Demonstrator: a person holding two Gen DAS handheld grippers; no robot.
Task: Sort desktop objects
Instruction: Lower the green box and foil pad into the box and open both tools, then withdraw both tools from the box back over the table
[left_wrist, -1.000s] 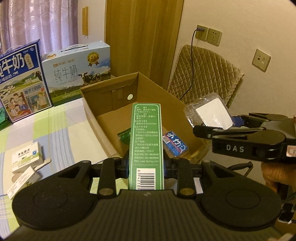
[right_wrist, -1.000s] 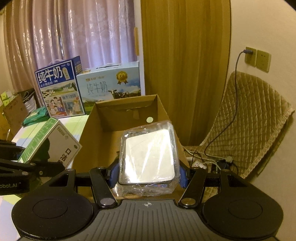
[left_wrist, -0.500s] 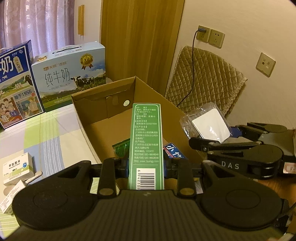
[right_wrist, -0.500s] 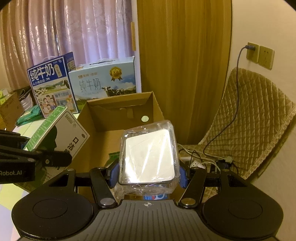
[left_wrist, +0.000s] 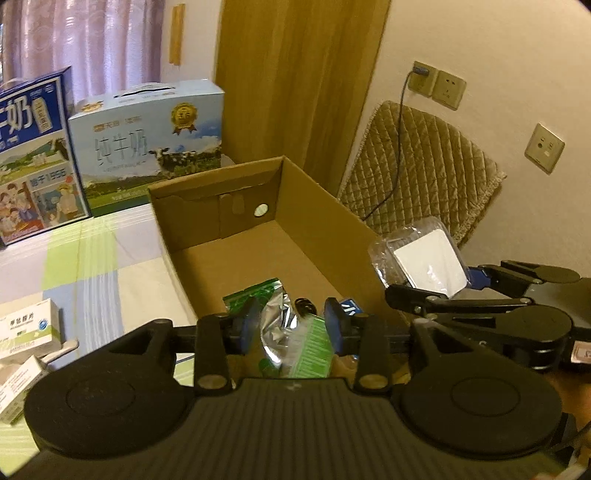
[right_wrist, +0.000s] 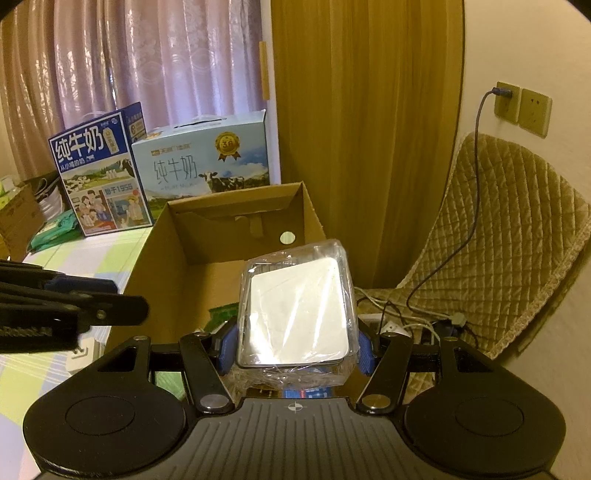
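Note:
An open cardboard box (left_wrist: 325, 210) stands on the checked cloth. Over its near end my left gripper (left_wrist: 290, 325) hangs open with nothing held. Below its fingers a green-and-white carton (left_wrist: 310, 350) lies inside the box, beside a green foil packet (left_wrist: 258, 295) and a blue packet (left_wrist: 350, 305). My right gripper (right_wrist: 295, 349) is shut on a clear-wrapped white case (right_wrist: 295, 306), held above the box's (right_wrist: 236, 218) right wall. The left wrist view shows that case (left_wrist: 428, 258) at the right. The left gripper (right_wrist: 125, 299) appears at the left of the right wrist view.
Two milk cartons (left_wrist: 147, 140) (left_wrist: 33, 155) stand behind the box. Small medicine boxes (left_wrist: 26, 328) lie on the cloth at the left. A quilted chair (right_wrist: 509, 229) with a charger cable (right_wrist: 476, 177) and a power strip sits to the right, by the wall.
My left gripper has opened and the green-and-white carton has dropped from it into the cardboard box. The right gripper still holds the wrapped case, moved slightly over the box.

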